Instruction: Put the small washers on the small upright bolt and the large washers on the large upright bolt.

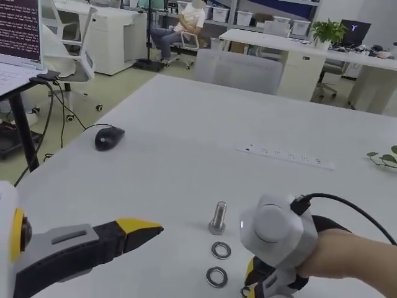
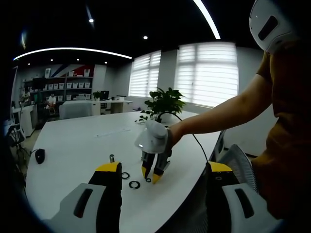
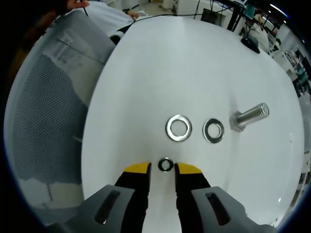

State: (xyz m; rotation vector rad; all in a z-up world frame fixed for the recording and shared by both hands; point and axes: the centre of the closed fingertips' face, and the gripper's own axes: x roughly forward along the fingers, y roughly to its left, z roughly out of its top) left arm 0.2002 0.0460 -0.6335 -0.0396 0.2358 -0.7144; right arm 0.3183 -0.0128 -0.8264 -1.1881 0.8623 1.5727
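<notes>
A steel bolt (image 1: 218, 218) stands upright on the white table (image 1: 186, 143). Two large washers (image 1: 221, 250) (image 1: 216, 276) lie flat in a row in front of it. In the right gripper view they show as rings (image 3: 178, 127) (image 3: 213, 130) beside the bolt (image 3: 250, 116). A small washer (image 3: 165, 164) lies on the table between the yellow tips of my right gripper (image 3: 163, 169), which is open with a narrow gap and points down (image 1: 251, 287). My left gripper (image 1: 146, 231) hovers to the left of the bolt, open wide (image 2: 164, 169) and empty.
A black mouse (image 1: 109, 137) and a white power strip (image 1: 288, 155) lie further back on the table. A grey chair (image 1: 239, 70) stands at the far edge. A mesh chair (image 3: 48, 107) sits at the near edge. A plant sprig (image 1: 384, 158) is at the right.
</notes>
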